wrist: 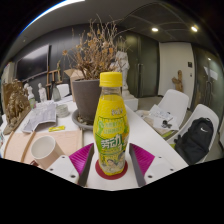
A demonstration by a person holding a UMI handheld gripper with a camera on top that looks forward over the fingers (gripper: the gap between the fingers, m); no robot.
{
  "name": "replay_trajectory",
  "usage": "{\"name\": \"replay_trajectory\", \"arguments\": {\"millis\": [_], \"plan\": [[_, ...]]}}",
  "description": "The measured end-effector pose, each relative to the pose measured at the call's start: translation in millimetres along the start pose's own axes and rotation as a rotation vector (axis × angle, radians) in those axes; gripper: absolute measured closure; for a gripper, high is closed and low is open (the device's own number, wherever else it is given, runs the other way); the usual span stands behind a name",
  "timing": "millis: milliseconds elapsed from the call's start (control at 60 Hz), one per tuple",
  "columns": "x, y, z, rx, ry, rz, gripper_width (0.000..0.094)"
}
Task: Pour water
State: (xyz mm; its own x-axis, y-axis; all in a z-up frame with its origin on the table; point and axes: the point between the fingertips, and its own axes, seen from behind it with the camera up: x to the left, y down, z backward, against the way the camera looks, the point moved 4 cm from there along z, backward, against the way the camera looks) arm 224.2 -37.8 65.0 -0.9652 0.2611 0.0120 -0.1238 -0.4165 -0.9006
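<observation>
A yellow drink bottle (111, 125) with a yellow cap and a green-and-yellow label stands upright on a red round base on the white table (158, 138). It stands between the fingers of my gripper (112, 162), whose pink pads (82, 157) flank its lower part closely. The bottle rests on the table and the gripper is open around it. A pale paper cup (42, 150) stands on the table to the left of the fingers.
A grey pot with dried brown plants (89, 92) stands just behind the bottle. Papers and a yellow pen (50, 120) lie at the left. White chairs stand at the right, one holding a black bag (197, 137).
</observation>
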Motion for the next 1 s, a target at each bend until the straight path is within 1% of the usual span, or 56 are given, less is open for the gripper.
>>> {"name": "replay_trajectory", "arguments": {"millis": [33, 100, 150, 233, 350, 517, 683, 817, 1000], "plan": [[2.7, -1.7, 4.5, 0.011, -0.007, -0.004, 0.0064], [4.1, -7.9, 22.7, 0.024, 0.003, -0.001, 0.0092], [8.9, -15.3, 39.6, 0.025, 0.001, 0.013, 0.0067], [18.2, -23.0, 75.9, 0.047, 0.007, 0.018, 0.0077], [37.8, -32.3, 144.6, 0.086, -0.008, 0.005, 0.0073], [64.3, -26.0, 252.3, 0.127, 0.002, 0.044, 0.0070], [85.1, -14.3, 345.3, 0.146, 0.001, 0.107, 0.0073], [96.8, -3.8, 396.4, 0.155, 0.000, 0.131, 0.0076], [106.7, 0.2, 430.1, 0.144, -0.004, 0.123, 0.0077]]}}
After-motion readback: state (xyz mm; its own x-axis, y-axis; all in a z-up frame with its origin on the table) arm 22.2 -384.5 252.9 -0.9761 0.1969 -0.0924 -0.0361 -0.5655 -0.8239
